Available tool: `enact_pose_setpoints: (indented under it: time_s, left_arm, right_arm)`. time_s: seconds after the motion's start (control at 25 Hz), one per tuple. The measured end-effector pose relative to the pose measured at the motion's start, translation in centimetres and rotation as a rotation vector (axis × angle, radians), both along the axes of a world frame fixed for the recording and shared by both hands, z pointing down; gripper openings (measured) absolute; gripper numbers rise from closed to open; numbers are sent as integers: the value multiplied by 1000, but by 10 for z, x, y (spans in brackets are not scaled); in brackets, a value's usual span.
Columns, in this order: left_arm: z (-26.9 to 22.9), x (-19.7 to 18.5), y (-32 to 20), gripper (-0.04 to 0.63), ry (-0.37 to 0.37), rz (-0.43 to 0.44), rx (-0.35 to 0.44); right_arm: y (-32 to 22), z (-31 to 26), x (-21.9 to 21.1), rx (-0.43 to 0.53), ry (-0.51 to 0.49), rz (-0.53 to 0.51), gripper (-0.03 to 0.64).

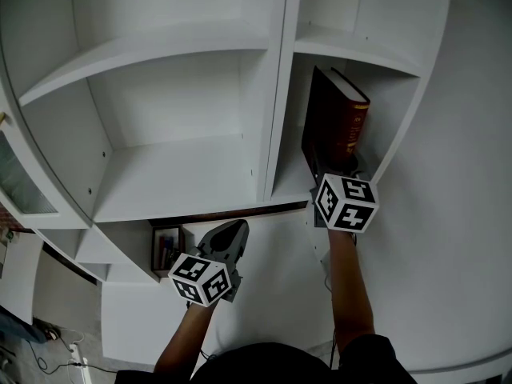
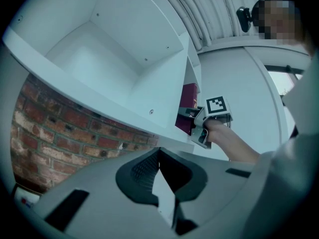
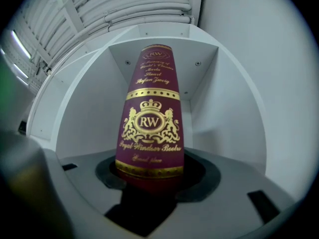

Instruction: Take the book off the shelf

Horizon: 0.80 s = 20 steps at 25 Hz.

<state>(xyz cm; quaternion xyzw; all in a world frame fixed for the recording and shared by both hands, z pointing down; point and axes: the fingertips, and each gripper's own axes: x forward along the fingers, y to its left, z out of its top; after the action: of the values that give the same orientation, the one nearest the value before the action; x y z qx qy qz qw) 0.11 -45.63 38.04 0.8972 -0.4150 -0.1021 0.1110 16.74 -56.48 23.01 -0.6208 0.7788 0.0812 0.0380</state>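
Observation:
A thick maroon book (image 1: 350, 126) with gold print on its spine stands upright in the narrow right-hand compartment of the white shelf unit (image 1: 280, 94). My right gripper (image 1: 340, 173) reaches into that compartment at the book's foot, its marker cube nearest the camera. In the right gripper view the book (image 3: 151, 128) fills the gap between the jaws, and the dark pads (image 3: 112, 176) lie against both covers near its lower end. My left gripper (image 1: 237, 230) hangs lower and to the left, in front of the shelf's lower edge, shut with nothing in it; its fingertips (image 2: 149, 166) meet.
The wide left compartment (image 1: 176, 174) holds nothing. A small lower cubby holds several thin books (image 1: 166, 250). A brick wall (image 2: 65, 128) shows behind the shelf unit in the left gripper view. White side panels close in the book's compartment on both sides.

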Motion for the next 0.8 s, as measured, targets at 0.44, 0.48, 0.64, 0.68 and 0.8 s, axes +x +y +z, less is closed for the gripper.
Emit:
enact_pose_setpoints:
  time_s: [0.44,0.48,0.64,0.68,0.8]
  left_arm:
    - [-1,5,8,15,-2,27,5]
    - [-1,6,8,15,-2,30,6]
    - [-3,10,11,15,-2,42,10]
    - [-4,11,12,15,-2,45,11]
    - [-4,12,14,16,-1,51,12]
  right_arm:
    - [16,1,2,-9,-20,-4,239]
    - [18,1,2,-9,-20,-6,239]
    - [25,1,3,-10,-24,-7,239]
    - [27,1,3,-9,-24,-9,239]
    - [32,1,4,-6,-23,-9,239]
